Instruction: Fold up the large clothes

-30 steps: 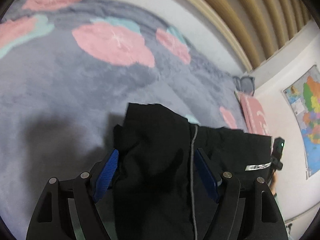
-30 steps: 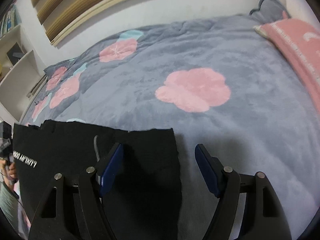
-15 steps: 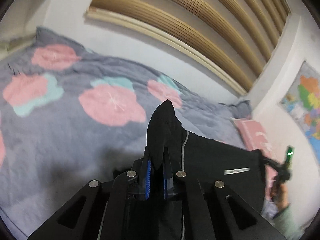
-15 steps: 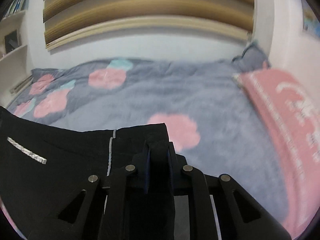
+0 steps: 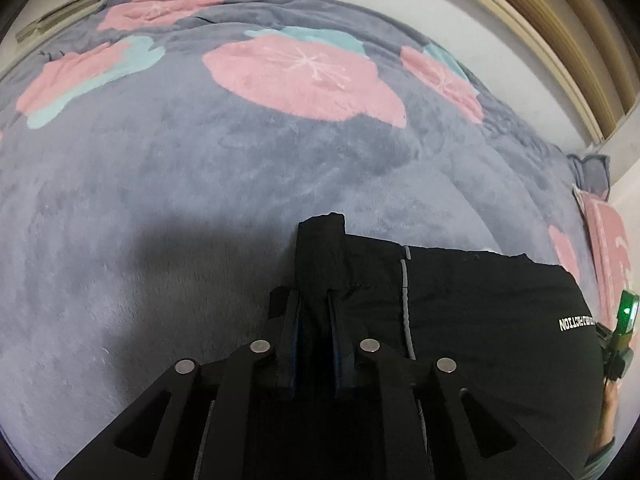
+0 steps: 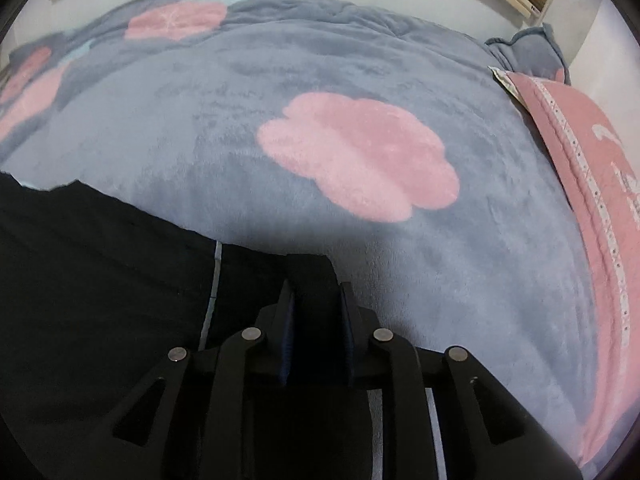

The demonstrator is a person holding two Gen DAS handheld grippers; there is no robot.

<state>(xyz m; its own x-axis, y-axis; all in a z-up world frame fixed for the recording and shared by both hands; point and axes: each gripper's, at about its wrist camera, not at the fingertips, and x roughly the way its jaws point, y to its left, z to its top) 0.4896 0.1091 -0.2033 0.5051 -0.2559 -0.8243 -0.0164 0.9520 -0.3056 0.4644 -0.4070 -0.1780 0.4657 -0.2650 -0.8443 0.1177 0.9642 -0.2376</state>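
Bedding: grey plush blanket point(image 5: 200, 184) with pink flower patches and teal leaves, spread over the whole bed; one large pink flower point(image 6: 356, 152) lies just ahead of the right gripper.
Pillows: two, one pink pillow point(image 6: 580, 152) along the right edge of the right wrist view, one grey pillow point(image 6: 528, 50) beyond it.
Wall side: slatted wooden blind point(image 5: 560, 20) above the bed's far edge.
Garment: one black garment point(image 5: 480, 320), flat on the near part of the blanket, with a grey stripe point(image 5: 405, 288) and white lettering point(image 5: 576, 323).
Obstructions: nothing on the blanket ahead of the garment's edge.
Left gripper point(image 5: 314, 320): jaws nearly together, having eased apart a touch just now, pinching an upstanding fold at the garment's left corner.
Right gripper point(image 6: 318, 308): jaws nearly together, likewise eased slightly, pinching a fold at the garment's right corner.
Far right of left wrist view: the other gripper's green light point(image 5: 627, 312) and a hand point(image 5: 608, 408).
Count: two grippers, one garment, two pillows.
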